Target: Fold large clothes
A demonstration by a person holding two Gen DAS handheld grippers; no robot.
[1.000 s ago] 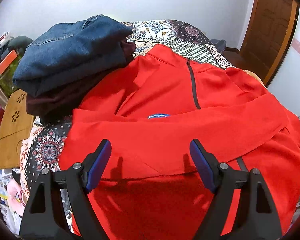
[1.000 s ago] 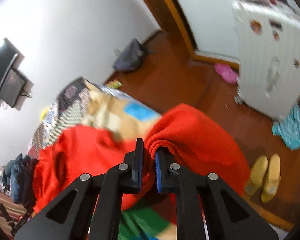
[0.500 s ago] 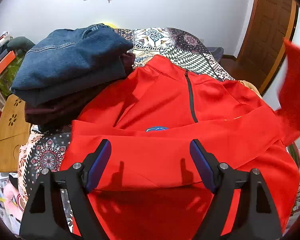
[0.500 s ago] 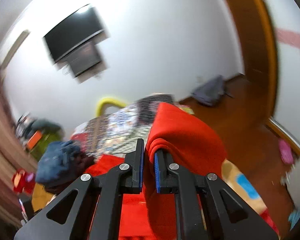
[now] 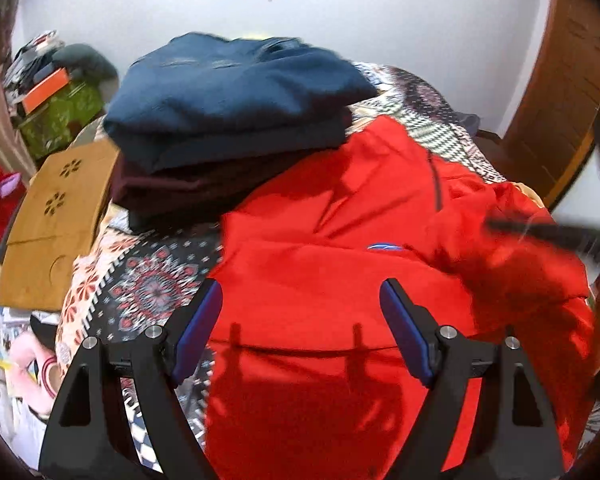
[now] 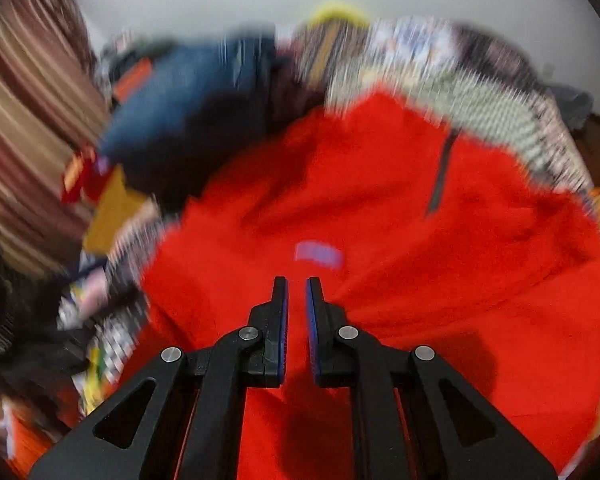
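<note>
Your left gripper (image 5: pixel 300 328) hovered, jaws apart, while your right gripper (image 6: pixel 296 292), jaws together, gripped the red jacket's (image 5: pixel 340 272) sleeve to fold it

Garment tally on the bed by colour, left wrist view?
Red: 1, the red zip top, spread across the patterned bedspread
Blue: 1, the folded denim piece, top of the stack
Dark maroon: 1, the folded maroon piece, under the denim
Total: 3. Anything lower in the stack is too dark to tell.
</note>
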